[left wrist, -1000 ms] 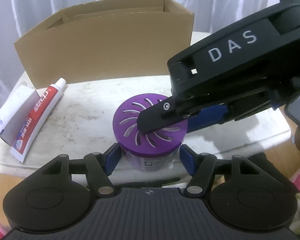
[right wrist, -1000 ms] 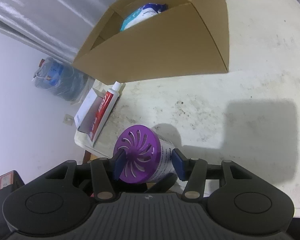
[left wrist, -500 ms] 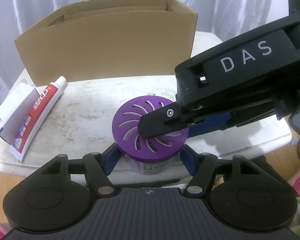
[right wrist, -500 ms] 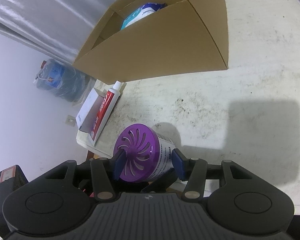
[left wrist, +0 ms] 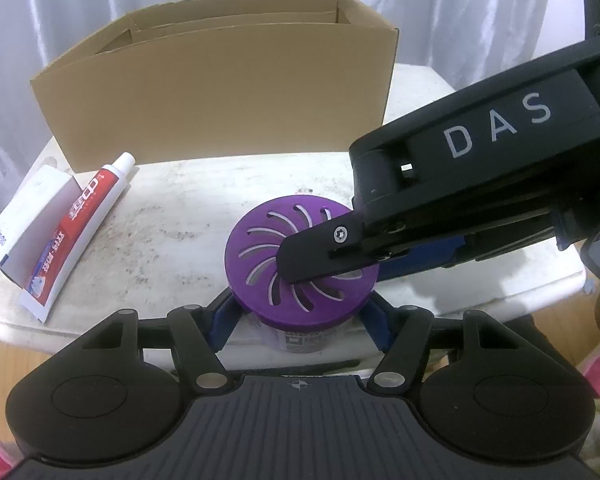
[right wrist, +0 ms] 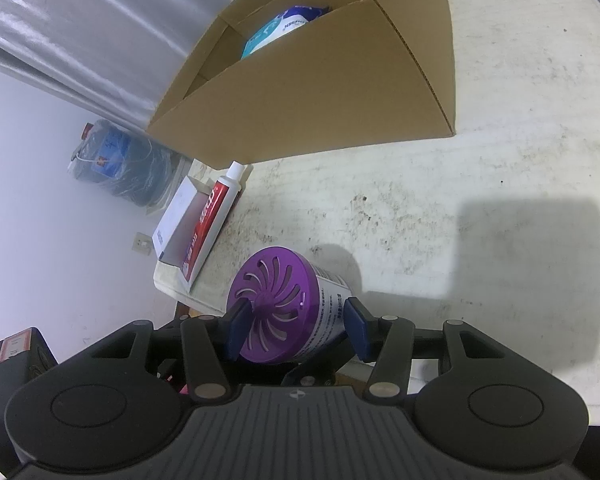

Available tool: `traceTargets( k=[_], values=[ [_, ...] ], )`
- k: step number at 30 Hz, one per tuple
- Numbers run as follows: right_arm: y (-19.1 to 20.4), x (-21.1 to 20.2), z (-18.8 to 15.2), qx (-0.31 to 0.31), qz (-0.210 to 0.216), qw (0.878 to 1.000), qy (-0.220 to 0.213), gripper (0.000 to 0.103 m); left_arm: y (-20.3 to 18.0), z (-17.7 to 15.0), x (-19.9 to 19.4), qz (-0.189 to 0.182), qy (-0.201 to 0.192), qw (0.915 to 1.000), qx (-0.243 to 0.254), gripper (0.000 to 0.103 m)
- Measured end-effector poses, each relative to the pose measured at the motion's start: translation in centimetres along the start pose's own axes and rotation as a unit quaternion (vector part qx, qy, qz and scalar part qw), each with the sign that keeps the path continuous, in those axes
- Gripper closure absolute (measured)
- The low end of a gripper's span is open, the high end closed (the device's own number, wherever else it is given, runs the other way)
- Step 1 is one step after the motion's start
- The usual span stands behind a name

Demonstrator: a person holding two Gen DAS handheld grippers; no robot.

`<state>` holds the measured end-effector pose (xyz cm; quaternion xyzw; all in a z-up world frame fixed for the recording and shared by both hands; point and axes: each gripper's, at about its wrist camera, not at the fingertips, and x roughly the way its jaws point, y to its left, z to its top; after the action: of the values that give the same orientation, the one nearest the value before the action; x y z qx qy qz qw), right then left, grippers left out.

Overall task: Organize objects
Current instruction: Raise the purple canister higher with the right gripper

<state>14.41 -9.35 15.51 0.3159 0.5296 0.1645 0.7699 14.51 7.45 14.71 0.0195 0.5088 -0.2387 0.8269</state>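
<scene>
The right gripper [right wrist: 296,324] clasped a round purple-lidded air-freshener canister [right wrist: 290,304] across its top and base. The left gripper [left wrist: 300,316] had just been narrowing, the canister between its blue pads; contact was unclear. Ahead stood a brown cardboard box [left wrist: 220,92].

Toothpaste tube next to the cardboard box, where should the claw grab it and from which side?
Pinch the toothpaste tube across its width just below the white cap, coming straight down from above. It lies flat, its tail against the opened carton, while the cap end near the cardboard box looks clear on both sides.
</scene>
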Motion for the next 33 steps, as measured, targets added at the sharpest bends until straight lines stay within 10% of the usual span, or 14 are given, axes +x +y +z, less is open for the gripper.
traceTargets(
  k=[33],
  values=[
    [1.1, -0.4, 0.1, -0.014, 0.006, 1.000, -0.006, 0.048, 0.0, -0.4, -2.1, 0.010, -0.016, 0.9998, 0.002, 0.038]
  ],
)
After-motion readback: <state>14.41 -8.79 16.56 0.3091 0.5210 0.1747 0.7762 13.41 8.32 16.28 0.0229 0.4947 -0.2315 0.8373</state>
